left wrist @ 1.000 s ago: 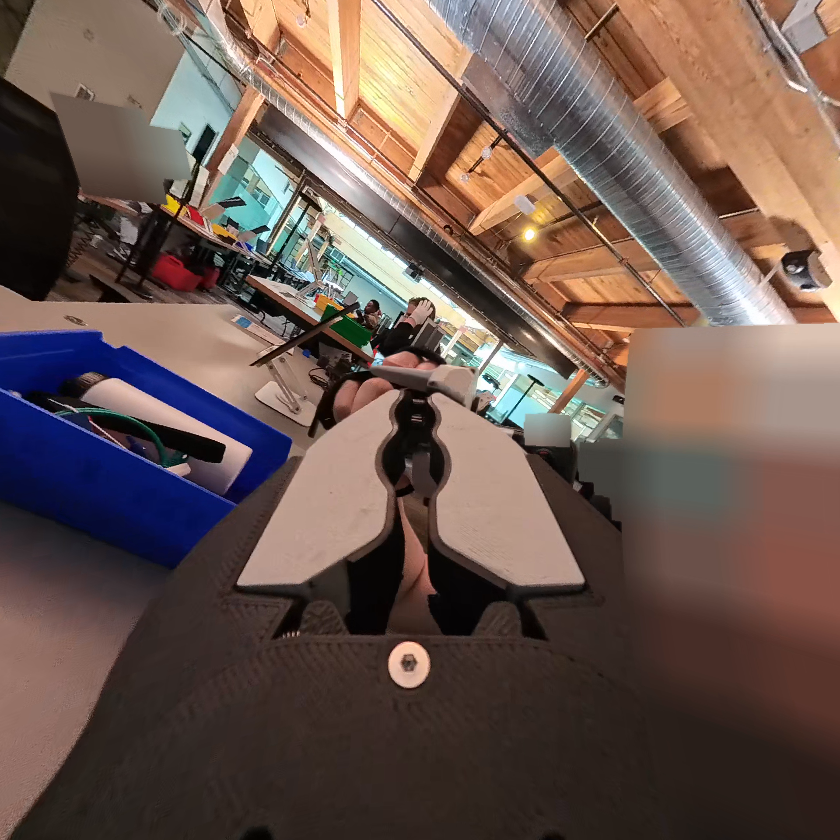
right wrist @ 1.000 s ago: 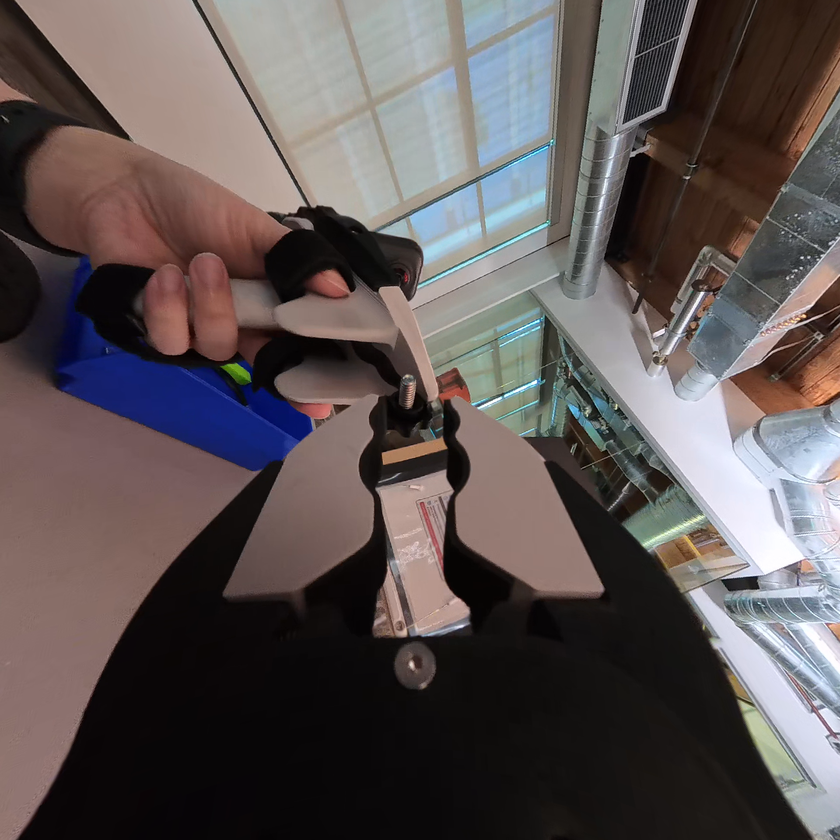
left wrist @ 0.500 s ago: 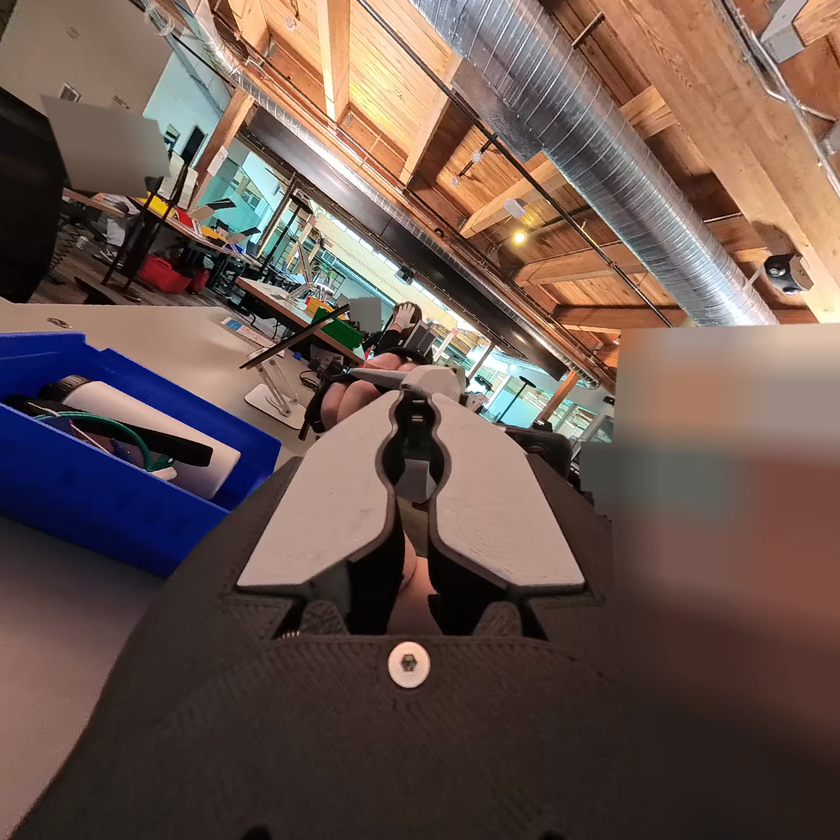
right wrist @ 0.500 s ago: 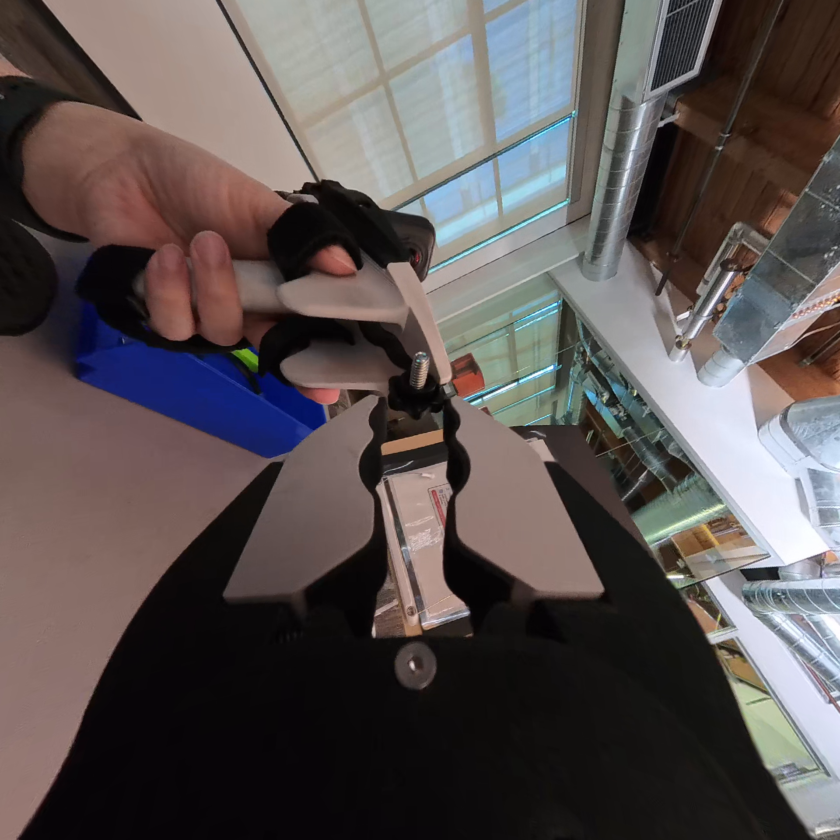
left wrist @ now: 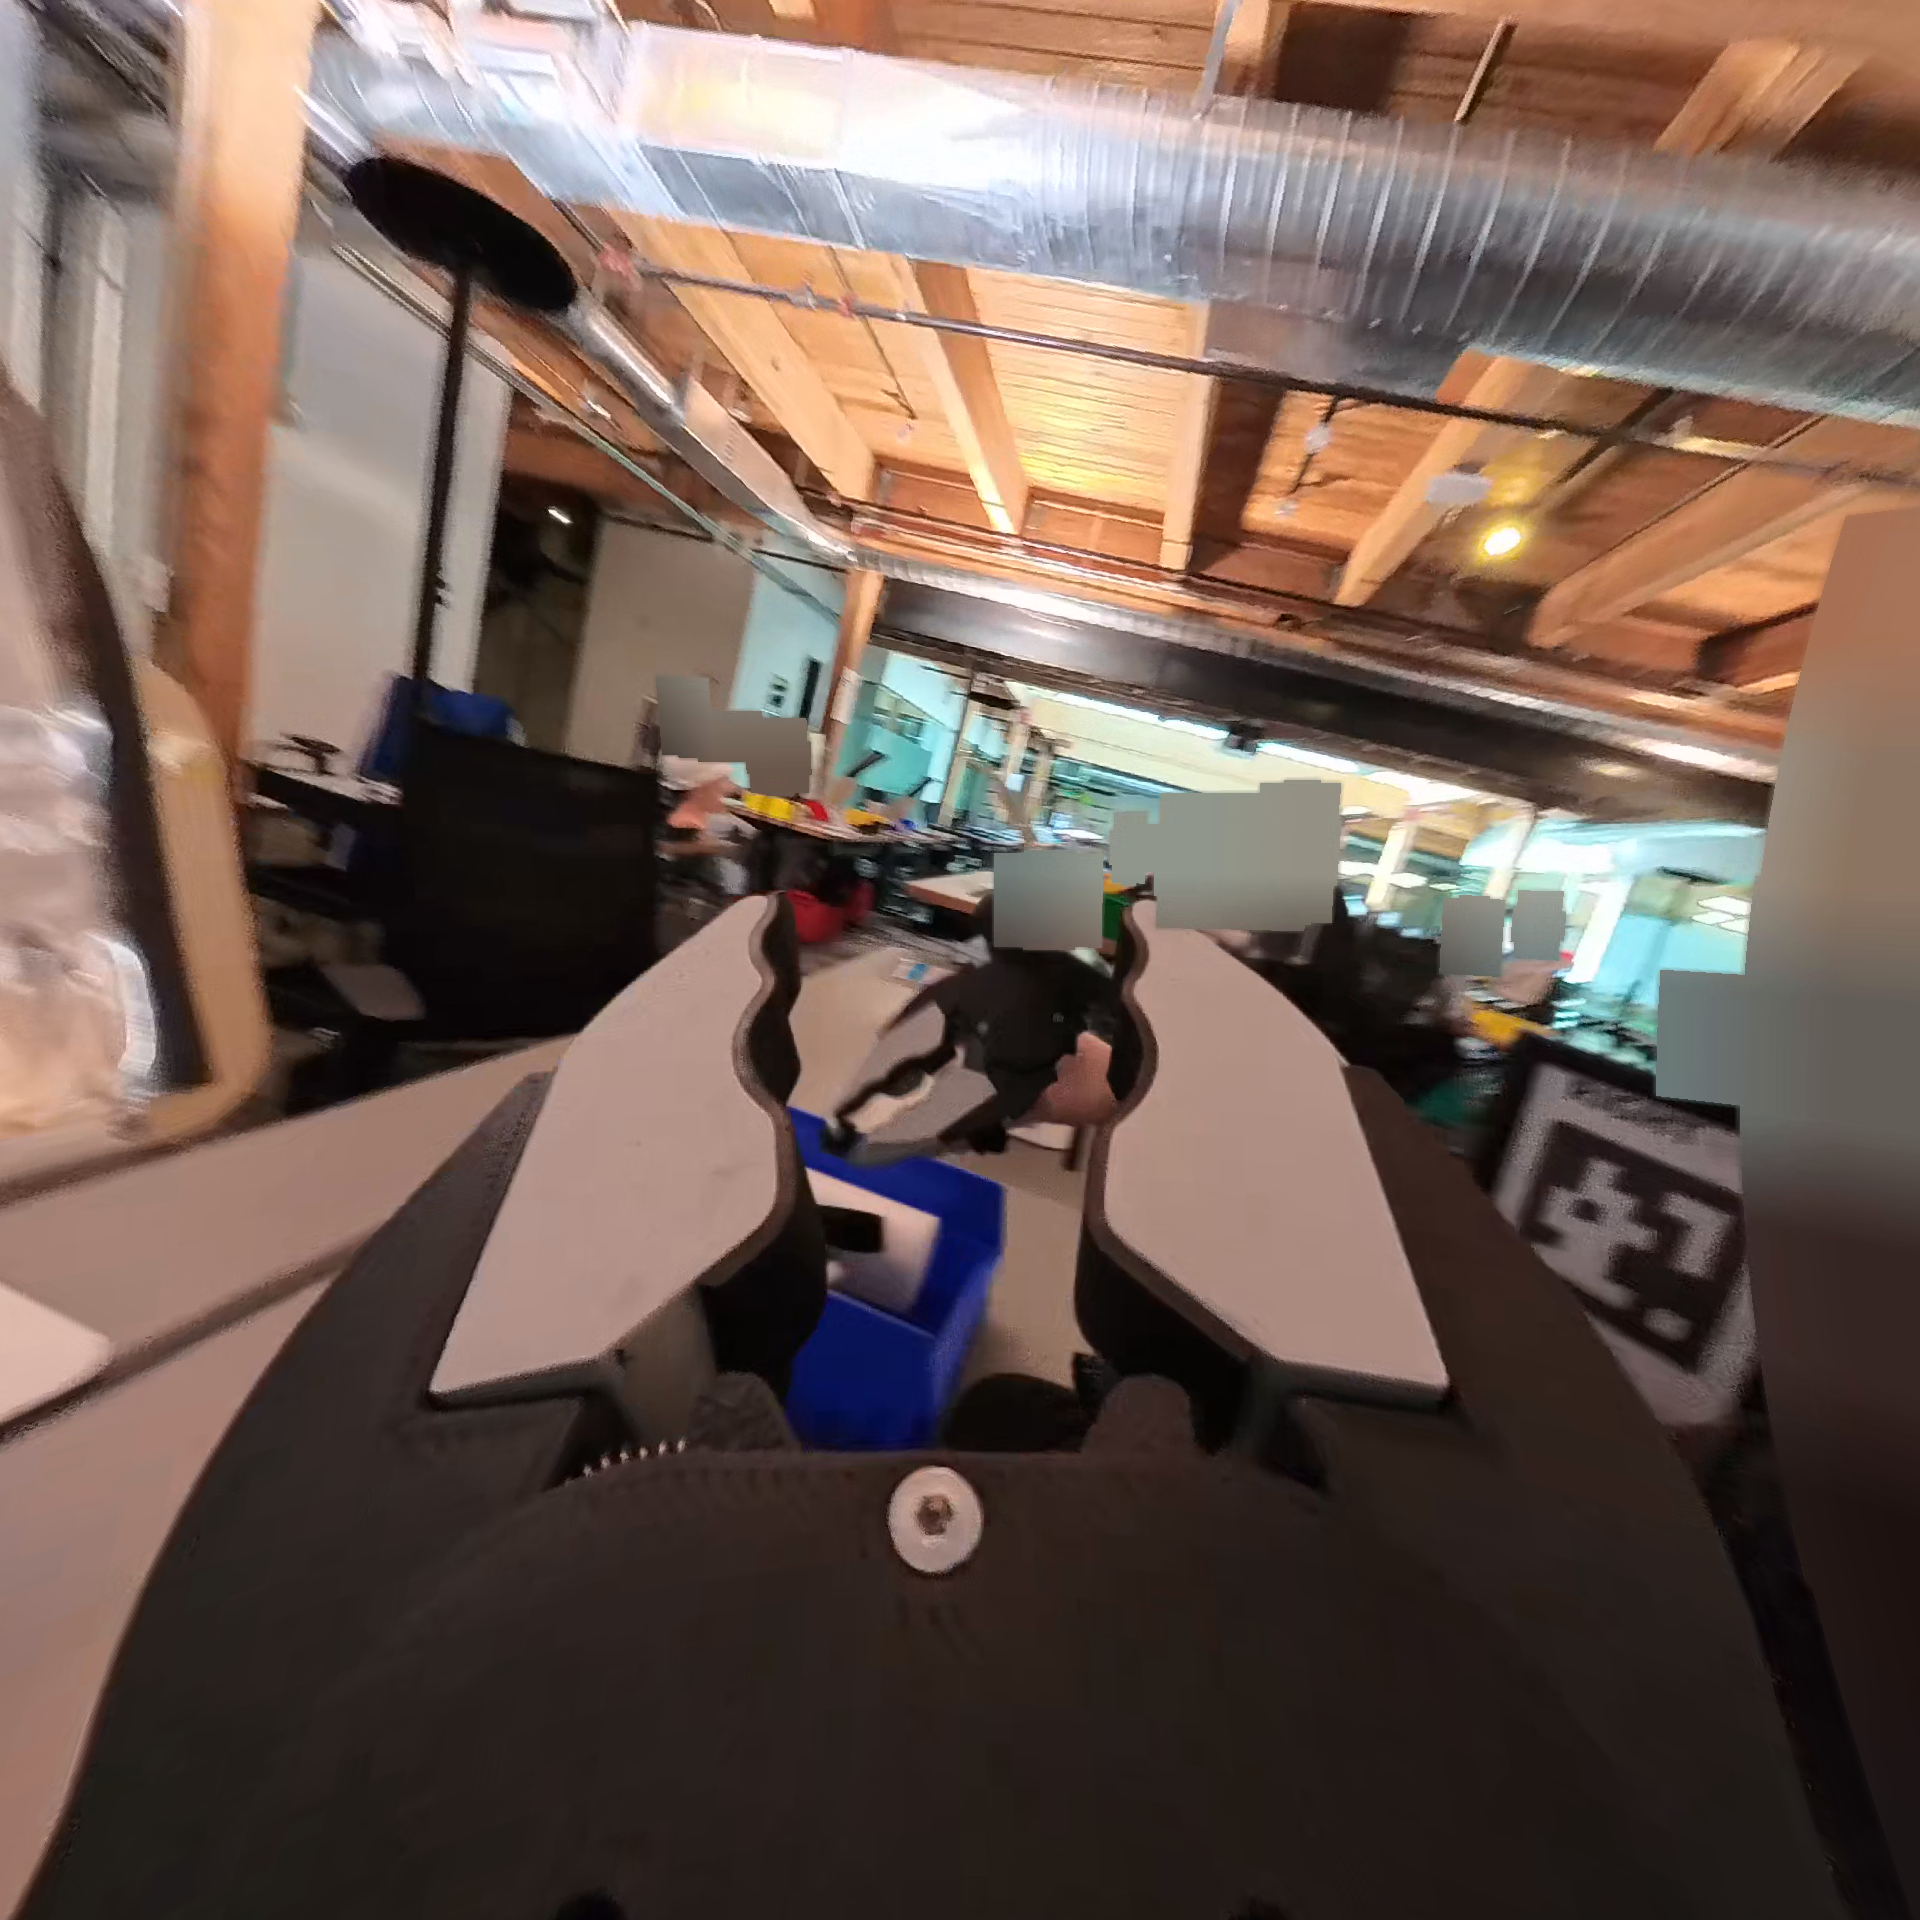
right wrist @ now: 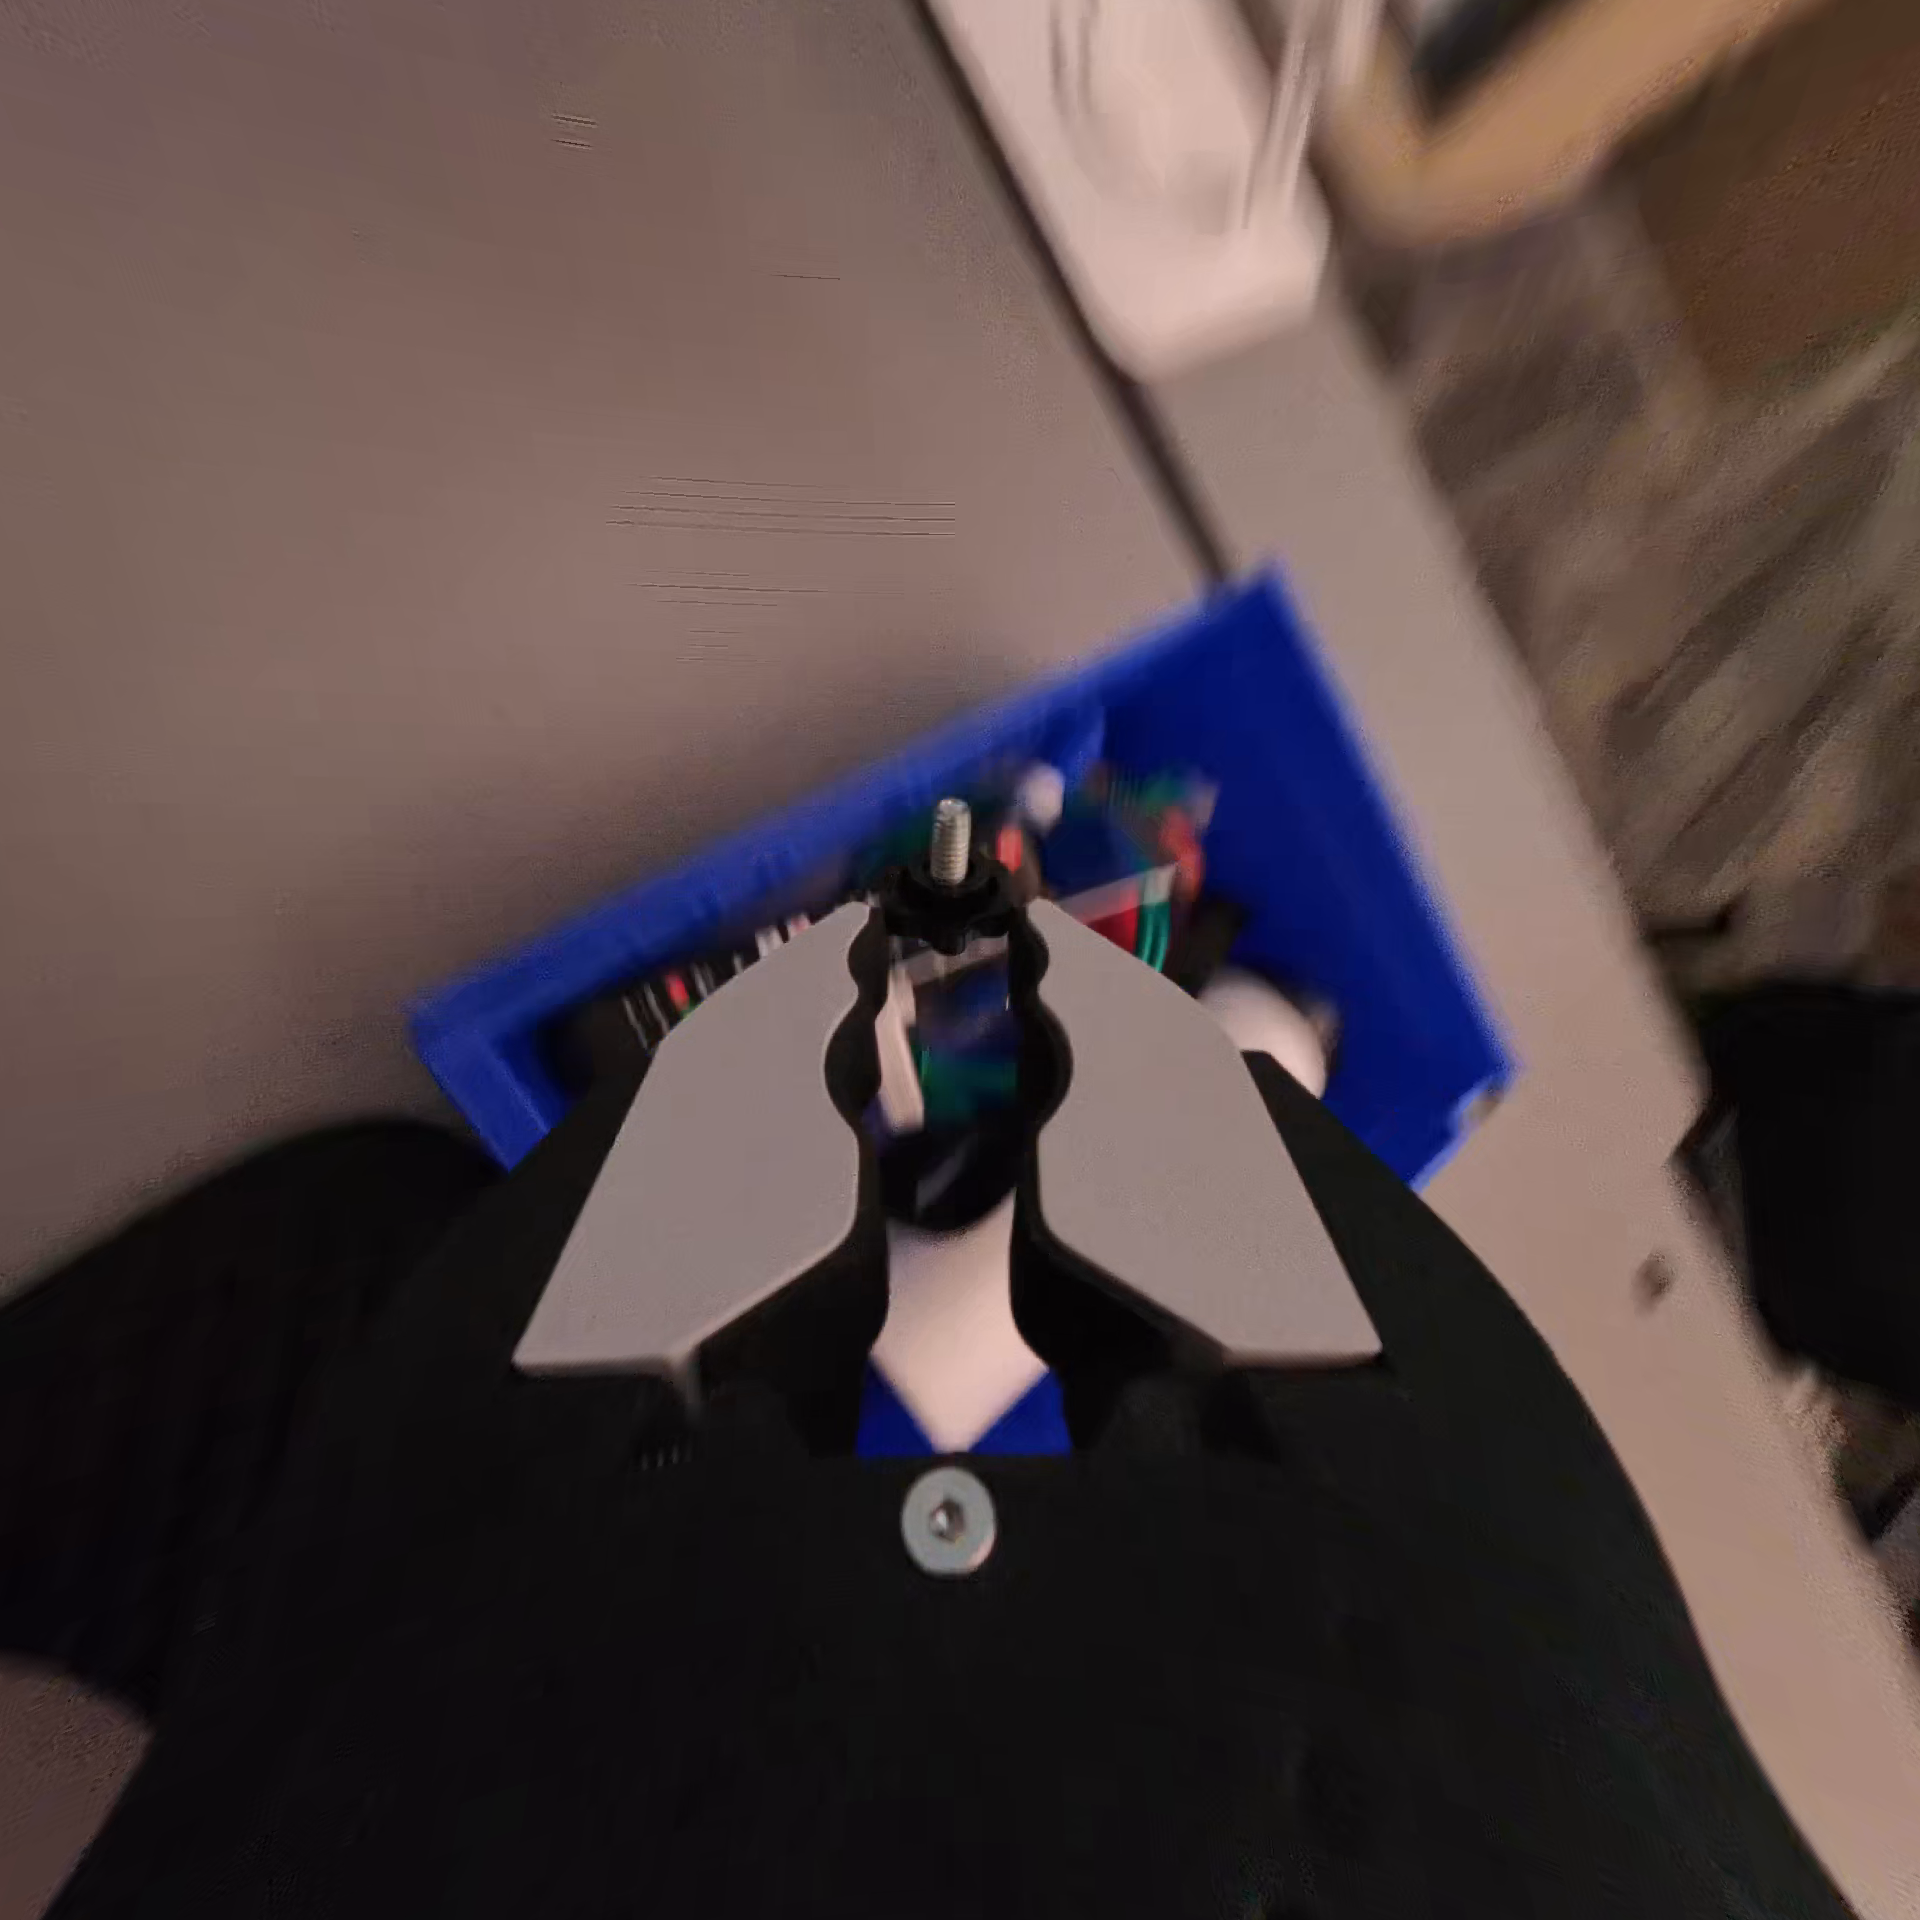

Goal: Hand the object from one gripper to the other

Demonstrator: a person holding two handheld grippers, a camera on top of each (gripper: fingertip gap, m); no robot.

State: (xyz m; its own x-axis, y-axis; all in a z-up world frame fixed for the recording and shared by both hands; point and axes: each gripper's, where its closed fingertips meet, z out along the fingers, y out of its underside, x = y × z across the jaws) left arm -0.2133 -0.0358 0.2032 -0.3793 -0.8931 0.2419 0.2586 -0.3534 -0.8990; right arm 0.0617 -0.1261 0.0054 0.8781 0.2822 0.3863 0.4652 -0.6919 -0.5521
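A small black knob with a silver threaded stud sits between the tips of my right gripper, which is shut on it. The gripper hangs above an open blue bin. The right wrist view is motion-blurred. My left gripper is open and empty, its jaws wide apart. Through the gap, the left wrist view shows the right gripper farther off, held by a hand, over the same blue bin.
The bin holds a white cylinder, coloured cables and other small items. It stands on a grey table near the table's edge. A black-and-white marker board stands at the right.
My left gripper has opened and pulled back from the knob, swinging level. My right gripper has kept the knob and tipped down from facing the windows to above the blue bin.
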